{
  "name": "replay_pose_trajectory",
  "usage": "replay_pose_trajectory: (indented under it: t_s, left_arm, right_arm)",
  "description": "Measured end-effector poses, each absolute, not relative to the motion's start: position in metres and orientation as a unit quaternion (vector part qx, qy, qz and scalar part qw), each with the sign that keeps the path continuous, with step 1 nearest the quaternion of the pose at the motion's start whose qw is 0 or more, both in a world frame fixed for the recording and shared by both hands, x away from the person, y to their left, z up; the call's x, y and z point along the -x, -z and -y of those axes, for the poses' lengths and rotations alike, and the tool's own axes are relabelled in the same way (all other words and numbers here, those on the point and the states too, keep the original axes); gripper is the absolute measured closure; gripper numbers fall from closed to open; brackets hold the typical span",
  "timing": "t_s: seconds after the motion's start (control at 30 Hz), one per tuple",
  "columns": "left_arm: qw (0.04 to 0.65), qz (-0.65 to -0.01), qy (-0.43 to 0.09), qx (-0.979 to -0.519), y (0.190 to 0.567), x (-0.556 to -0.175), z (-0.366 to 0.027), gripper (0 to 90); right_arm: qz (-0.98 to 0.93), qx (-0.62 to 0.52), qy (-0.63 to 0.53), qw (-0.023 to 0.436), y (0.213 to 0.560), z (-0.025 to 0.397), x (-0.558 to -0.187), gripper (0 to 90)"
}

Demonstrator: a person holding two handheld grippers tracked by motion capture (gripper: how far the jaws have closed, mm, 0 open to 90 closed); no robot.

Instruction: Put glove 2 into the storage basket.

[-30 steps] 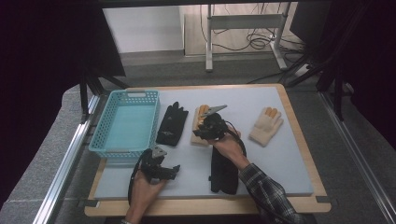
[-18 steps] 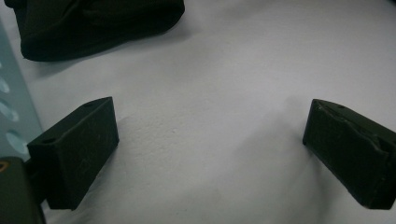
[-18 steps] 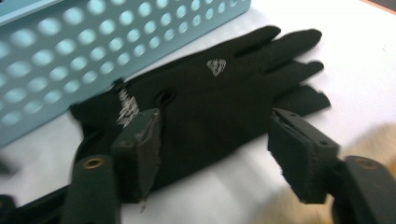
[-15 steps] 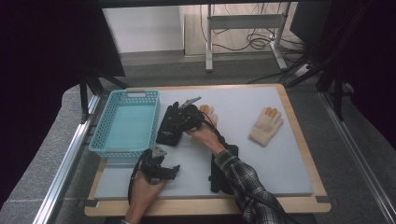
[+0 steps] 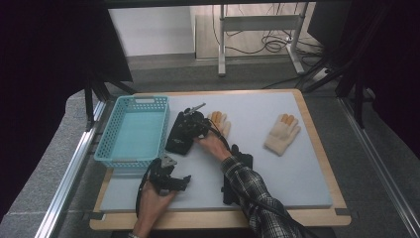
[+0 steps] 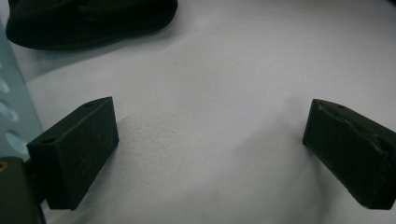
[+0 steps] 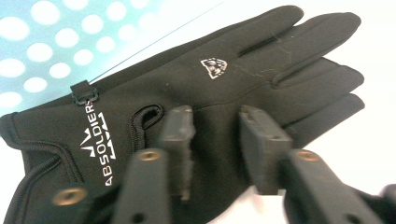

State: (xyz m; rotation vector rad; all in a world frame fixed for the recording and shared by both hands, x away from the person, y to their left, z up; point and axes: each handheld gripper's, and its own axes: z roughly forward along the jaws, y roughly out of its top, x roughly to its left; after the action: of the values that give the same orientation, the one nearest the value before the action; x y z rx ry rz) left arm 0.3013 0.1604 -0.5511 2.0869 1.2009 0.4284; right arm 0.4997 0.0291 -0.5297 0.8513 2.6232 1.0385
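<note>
Black glove (image 7: 187, 93) partly hidden beneath right gripper (image 7: 215, 140), apparently ungripped.

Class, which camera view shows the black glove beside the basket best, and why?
The right gripper view: the black glove spreads wide, logo and fingers sharp. The high view has it small, partly behind the right gripper. The left gripper view catches a dark edge, probably that glove.

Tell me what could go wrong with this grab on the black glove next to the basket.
The right claw is only partly open low over the black glove, so it might pinch too little fabric and slip. The glove lies close to the blue basket, so a drag could snag its wall.
</note>
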Motion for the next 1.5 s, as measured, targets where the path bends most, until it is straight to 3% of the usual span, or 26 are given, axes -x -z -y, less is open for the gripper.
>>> replay_pose_trajectory:
  t_s: [0.07,0.2,0.73,1.03,1.5]
  left_arm:
    - [0.341,-0.462,-0.165,-0.802,0.551,-0.301,-0.160,3.6]
    - [0.341,-0.462,-0.165,-0.802,0.551,-0.301,-0.160,3.6]
    - [0.341,-0.461,-0.165,-0.803,0.551,-0.301,-0.161,3.6]
    - [0.340,-0.460,-0.166,-0.803,0.551,-0.302,-0.161,3.6]
    - [0.341,-0.462,-0.165,-0.802,0.551,-0.301,-0.160,3.6]
  right_arm:
    - [-0.886,-0.289,-0.348,0.103,0.528,-0.029,-0.499,77.2]
    - [-0.892,-0.275,-0.340,0.112,0.525,-0.031,-0.495,81.6]
    - [-0.876,-0.260,-0.393,0.105,0.466,0.003,-0.476,81.8]
    - [-0.868,-0.244,-0.419,0.109,0.424,0.050,-0.434,81.6]
    - [-0.860,-0.272,-0.414,0.121,0.426,0.146,-0.357,81.5]
